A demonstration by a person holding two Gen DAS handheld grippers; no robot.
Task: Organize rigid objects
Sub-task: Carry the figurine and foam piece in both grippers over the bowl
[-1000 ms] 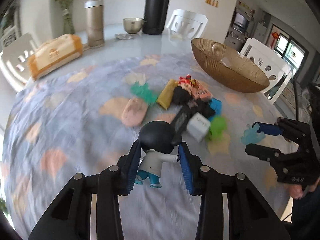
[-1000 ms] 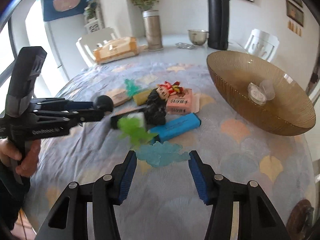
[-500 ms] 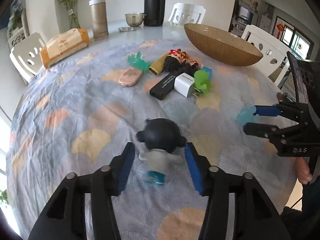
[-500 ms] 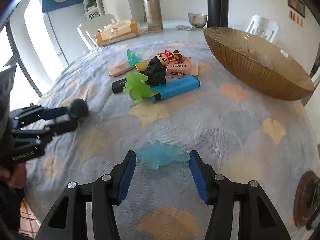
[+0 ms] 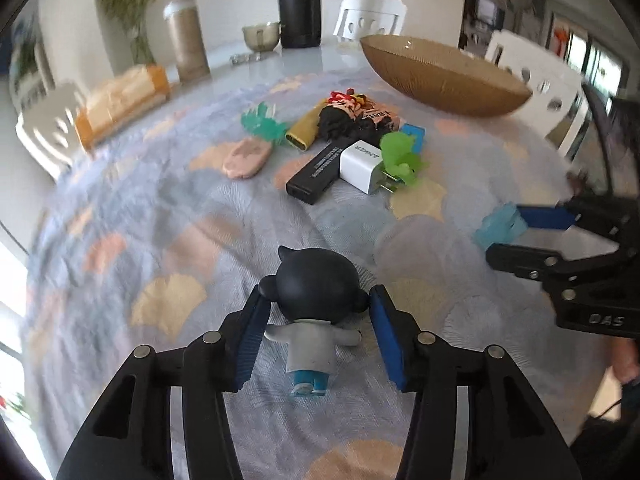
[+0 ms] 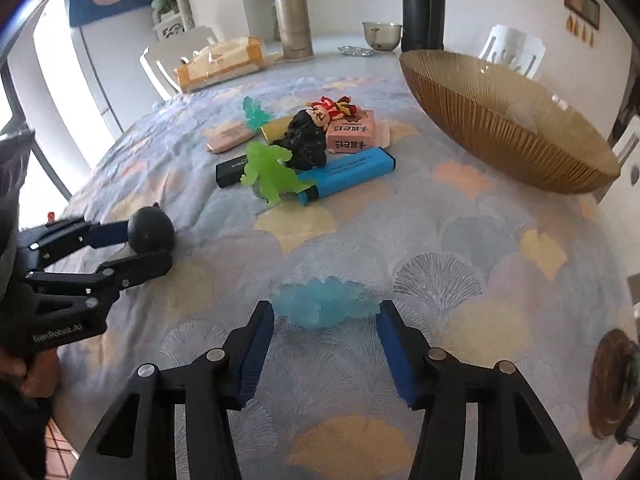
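A black-headed figurine (image 5: 314, 312) stands on the tablecloth between the fingers of my left gripper (image 5: 318, 334), which is open around it; it also shows in the right wrist view (image 6: 151, 229). A translucent blue dinosaur (image 6: 325, 304) lies between the fingers of my right gripper (image 6: 326, 348), which is open around it; it also shows in the left wrist view (image 5: 500, 226). A pile further back holds a green dinosaur (image 6: 272, 174), a blue marker (image 6: 348, 172), a black stick (image 5: 318, 168), a white charger (image 5: 362, 166), a pink box (image 6: 352, 132) and a doll (image 6: 328, 110).
A large amber glass bowl (image 6: 504, 120) stands at the back right. A teal dinosaur (image 5: 262, 124), a pink eraser (image 5: 246, 158) and a yellow bar (image 5: 304, 130) lie left of the pile. A tissue pack (image 6: 220, 62), metal tumbler (image 6: 294, 22), black flask (image 5: 300, 0) and small bowl (image 6: 382, 34) stand at the far edge.
Both grippers drew back from the pile toward the near side of the table, carrying the figurine and blue dinosaur. Both now rest on the cloth with jaws opened slightly.
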